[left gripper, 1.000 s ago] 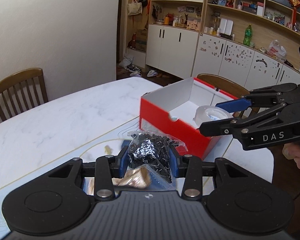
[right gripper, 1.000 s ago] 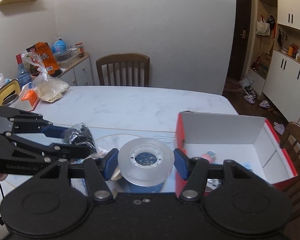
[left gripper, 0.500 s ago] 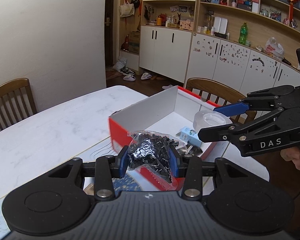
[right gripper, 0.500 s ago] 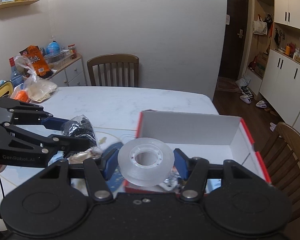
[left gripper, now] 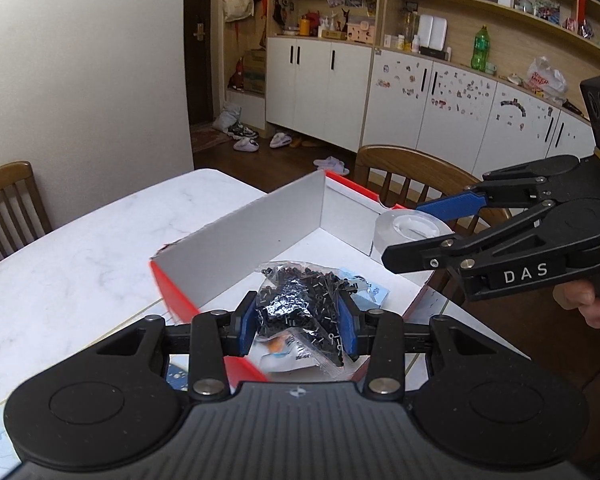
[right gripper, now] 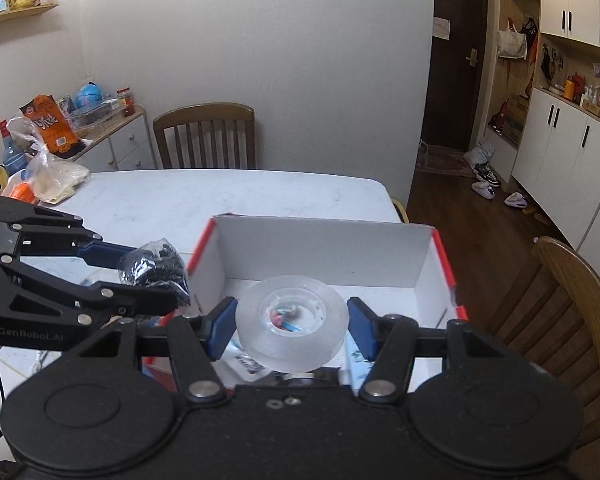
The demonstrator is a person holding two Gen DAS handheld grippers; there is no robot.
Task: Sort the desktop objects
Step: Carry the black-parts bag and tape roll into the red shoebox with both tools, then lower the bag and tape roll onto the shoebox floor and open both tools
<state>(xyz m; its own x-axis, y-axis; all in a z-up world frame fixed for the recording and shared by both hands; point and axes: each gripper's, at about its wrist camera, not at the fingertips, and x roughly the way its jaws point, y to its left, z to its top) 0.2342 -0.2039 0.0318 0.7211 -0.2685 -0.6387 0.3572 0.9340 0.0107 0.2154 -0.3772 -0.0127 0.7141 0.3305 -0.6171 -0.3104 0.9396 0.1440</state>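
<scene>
Clear tape roll seemingly pinched between right fingers; left fingers clamp bead bag.

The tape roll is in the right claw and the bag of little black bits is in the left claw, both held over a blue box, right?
Nearly: the box is red outside, white inside, as the right wrist view shows. The tape roll in the right claw and the bag in the left claw are correct.

Blk grippers, blue pads.
</scene>
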